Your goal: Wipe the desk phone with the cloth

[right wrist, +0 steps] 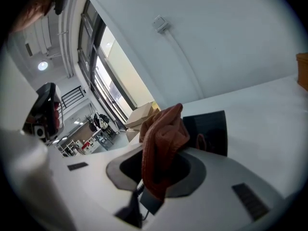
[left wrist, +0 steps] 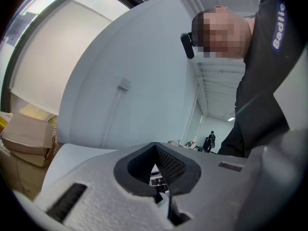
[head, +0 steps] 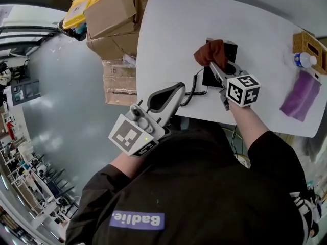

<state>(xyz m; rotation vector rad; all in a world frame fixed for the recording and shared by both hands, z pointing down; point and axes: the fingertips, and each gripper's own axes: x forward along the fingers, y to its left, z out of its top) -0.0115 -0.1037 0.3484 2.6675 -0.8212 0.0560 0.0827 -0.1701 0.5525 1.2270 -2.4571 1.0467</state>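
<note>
Right gripper view: cloth [right wrist: 163,134] between jaws

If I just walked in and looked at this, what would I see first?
Probably the rusty-red cloth, pinched in the right gripper and held right over the black desk phone in the middle of the white table. Next, the left gripper, shut and empty by the table's near edge, and a purple cloth lying off to the right.

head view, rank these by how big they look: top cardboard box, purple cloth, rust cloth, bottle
1. top cardboard box
2. purple cloth
3. rust cloth, which is bunched up and looks only a little smaller than the purple one
4. bottle
</note>
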